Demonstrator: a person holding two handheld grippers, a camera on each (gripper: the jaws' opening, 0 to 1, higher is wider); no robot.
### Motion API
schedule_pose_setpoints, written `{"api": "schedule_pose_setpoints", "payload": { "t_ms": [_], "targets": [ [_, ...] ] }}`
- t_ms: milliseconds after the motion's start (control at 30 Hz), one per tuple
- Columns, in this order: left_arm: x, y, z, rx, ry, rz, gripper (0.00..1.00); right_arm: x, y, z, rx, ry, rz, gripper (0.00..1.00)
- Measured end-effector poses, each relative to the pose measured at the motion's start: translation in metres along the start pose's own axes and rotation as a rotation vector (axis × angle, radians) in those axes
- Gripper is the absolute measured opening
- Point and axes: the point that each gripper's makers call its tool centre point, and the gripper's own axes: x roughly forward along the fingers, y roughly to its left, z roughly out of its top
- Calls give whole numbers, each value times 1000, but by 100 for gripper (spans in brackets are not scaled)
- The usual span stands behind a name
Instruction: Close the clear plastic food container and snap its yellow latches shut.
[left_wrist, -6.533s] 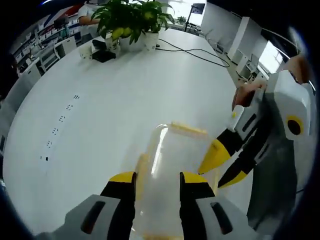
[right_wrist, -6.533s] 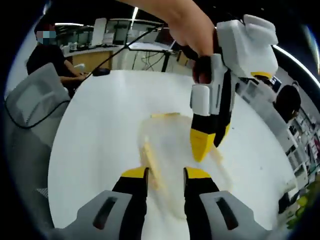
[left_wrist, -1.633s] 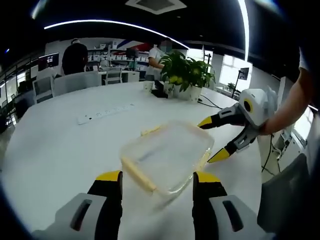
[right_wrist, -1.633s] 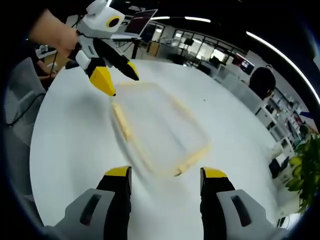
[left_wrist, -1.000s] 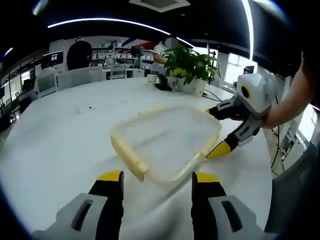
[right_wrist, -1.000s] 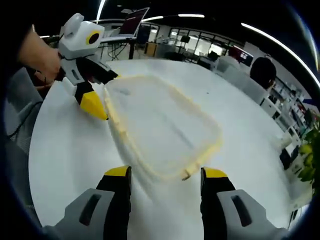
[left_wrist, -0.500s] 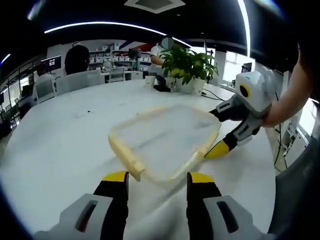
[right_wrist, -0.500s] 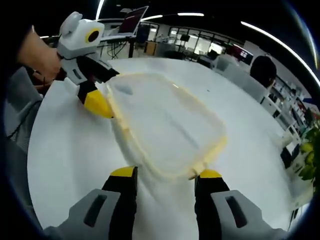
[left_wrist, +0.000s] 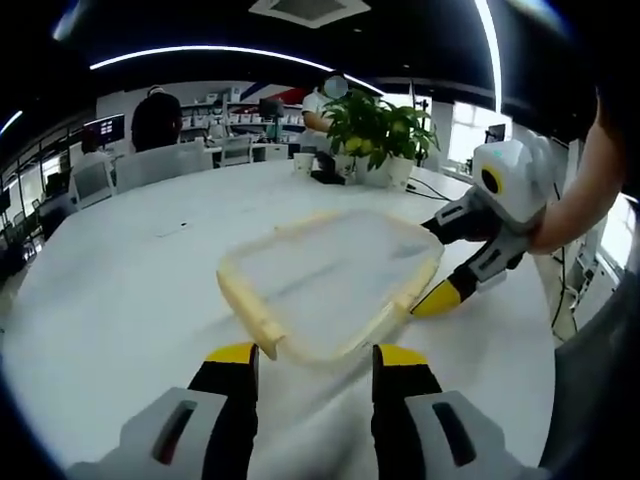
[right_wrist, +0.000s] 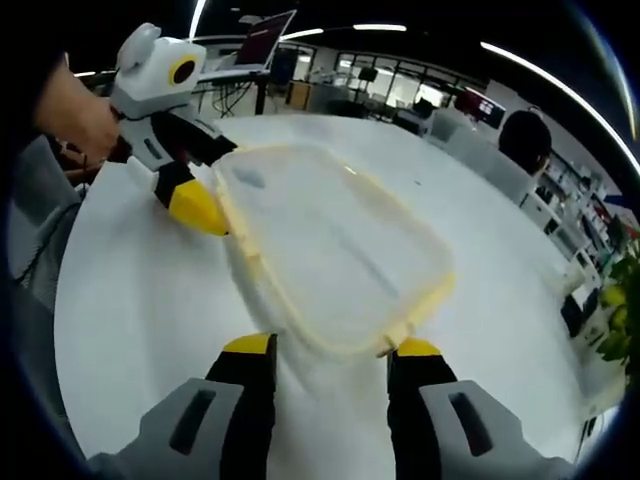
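A clear plastic container with pale yellow latches lies lid-on, on the white round table. My left gripper is open, its jaws either side of the container's near corner. My right gripper comes in from the right and straddles the opposite corner. In the right gripper view the same container stretches away from my open right gripper, whose jaws flank its near end by a yellow latch. The left gripper straddles the far left corner there.
Potted plants and small items stand at the table's far edge, with people and chairs behind. A hand holds the left gripper; an arm holds the right one. A grey chair stands beside the table.
Over the last second both grippers' jaws have narrowed slightly around the container's corners. The container has stayed put between them; earlier both grippers stood over it from above.
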Motion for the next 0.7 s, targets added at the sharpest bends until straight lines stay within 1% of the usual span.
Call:
{"api": "schedule_pose_setpoints", "payload": {
  "t_ms": [300, 700],
  "targets": [
    [-15, 20, -8, 2, 1, 33, 38, 13, 14, 15, -45, -4, 20, 39],
    [-33, 39, -17, -5, 2, 76, 38, 26, 30, 33, -69, -11, 40, 39]
  ]
}}
